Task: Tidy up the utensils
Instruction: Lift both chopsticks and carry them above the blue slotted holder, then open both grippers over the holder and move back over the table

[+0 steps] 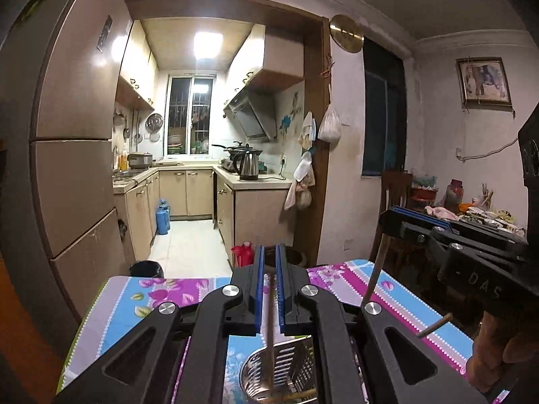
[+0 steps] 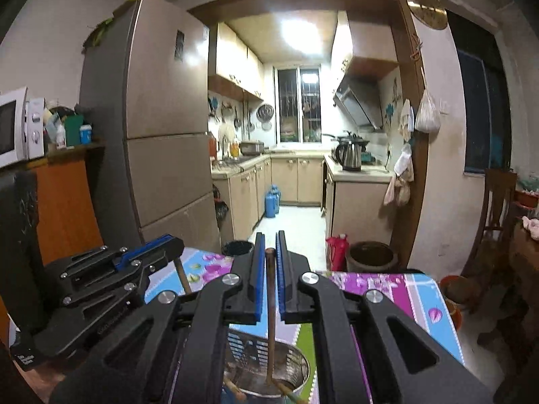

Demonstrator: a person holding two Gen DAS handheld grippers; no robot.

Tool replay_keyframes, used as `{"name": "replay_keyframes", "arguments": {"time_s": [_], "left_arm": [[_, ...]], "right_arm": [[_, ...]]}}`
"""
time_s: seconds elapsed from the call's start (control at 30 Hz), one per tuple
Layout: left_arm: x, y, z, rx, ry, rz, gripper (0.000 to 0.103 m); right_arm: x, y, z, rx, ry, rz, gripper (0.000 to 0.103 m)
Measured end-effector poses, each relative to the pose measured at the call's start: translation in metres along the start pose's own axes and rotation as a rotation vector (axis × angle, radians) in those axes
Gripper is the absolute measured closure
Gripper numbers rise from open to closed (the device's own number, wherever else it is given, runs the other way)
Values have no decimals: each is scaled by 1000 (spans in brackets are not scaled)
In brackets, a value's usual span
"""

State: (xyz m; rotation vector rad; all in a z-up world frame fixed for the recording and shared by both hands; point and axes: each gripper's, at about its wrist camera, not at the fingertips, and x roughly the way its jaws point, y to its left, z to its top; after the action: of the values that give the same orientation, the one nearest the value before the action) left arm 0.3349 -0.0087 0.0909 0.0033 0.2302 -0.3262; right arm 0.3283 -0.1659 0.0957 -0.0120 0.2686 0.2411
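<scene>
My left gripper is shut on a thin wooden chopstick that hangs down into a perforated metal utensil holder on the floral tablecloth. My right gripper is shut on another brown wooden chopstick whose lower end rests inside the same metal holder. More chopstick ends lie in the holder. In the left wrist view the right gripper is at the right with its chopstick slanting down. In the right wrist view the left gripper is at the left.
The table has a pink, blue and green floral cloth. Beyond its far edge stand a black bin, a red thermos and a brown pot. A fridge stands left; a chair and cluttered table right.
</scene>
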Motion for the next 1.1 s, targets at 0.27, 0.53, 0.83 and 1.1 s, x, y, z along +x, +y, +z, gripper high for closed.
{"name": "replay_keyframes", "arguments": {"time_s": [0.27,0.53,0.83,1.1], "left_arm": [[-55,12,30,-30,-105,3,95],[-199,15,38,-9,-217,-11,92],[-308,-35,-92,140,39,-45,75],[-345,-51,-221,63,231,-3,76]], "right_arm": [[-61,-7,28,-15,-105,-4,97],[-192,11,0,-183,-156,17,97],[-281,60,-149,-248,79,92,97],[-295,93,-252,-221,252,80,97]]}}
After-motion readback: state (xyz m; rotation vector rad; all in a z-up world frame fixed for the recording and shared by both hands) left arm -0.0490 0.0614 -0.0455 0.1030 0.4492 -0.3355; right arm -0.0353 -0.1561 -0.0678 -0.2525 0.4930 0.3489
